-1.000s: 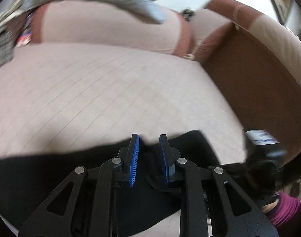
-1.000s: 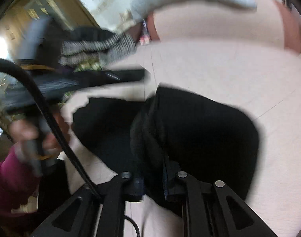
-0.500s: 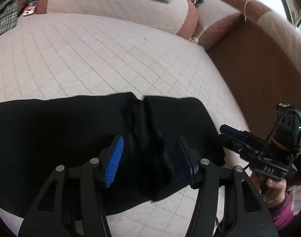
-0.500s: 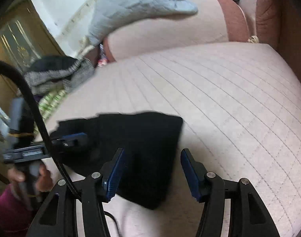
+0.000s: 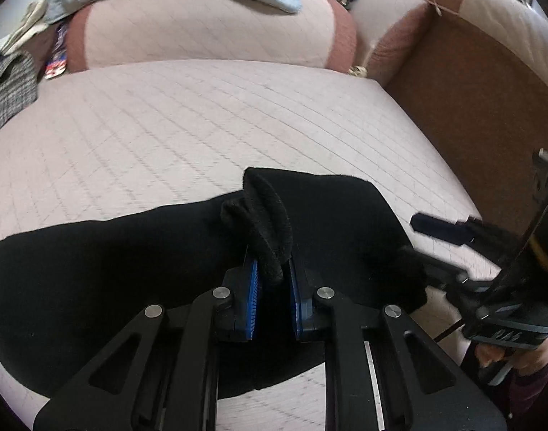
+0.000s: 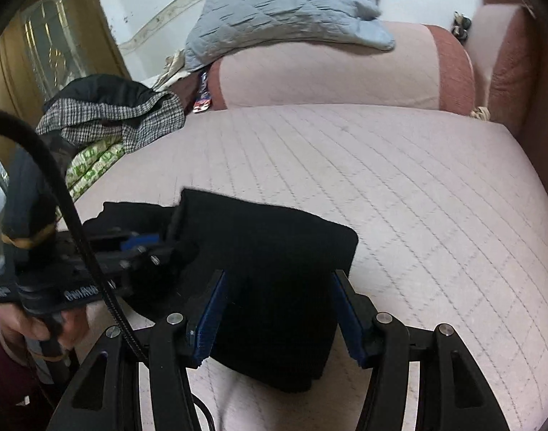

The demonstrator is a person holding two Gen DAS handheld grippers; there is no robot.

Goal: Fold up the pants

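A pale pink quilted sofa seat (image 5: 187, 133) fills both views, with black pants (image 5: 94, 269) spread across the lower half of each frame. At the bottom centre of the left wrist view, the left tongs (image 5: 274, 287) have just been closing and now pinch a raised fold of the pants between their blue pads. In the right wrist view the right tongs (image 6: 279, 309) stand half open at the bottom centre, straddling the folded end of the pants (image 6: 274, 269) without pressing on it; the left tongs show at the left edge, gripped by a hand (image 6: 33, 327). Farther back, a checked garment (image 6: 119, 118) lies at the upper left. Beyond it a bolster cushion (image 6: 327, 75) runs along the seat's far edge, and a grey quilted blanket (image 6: 284, 7) lies on top of it.
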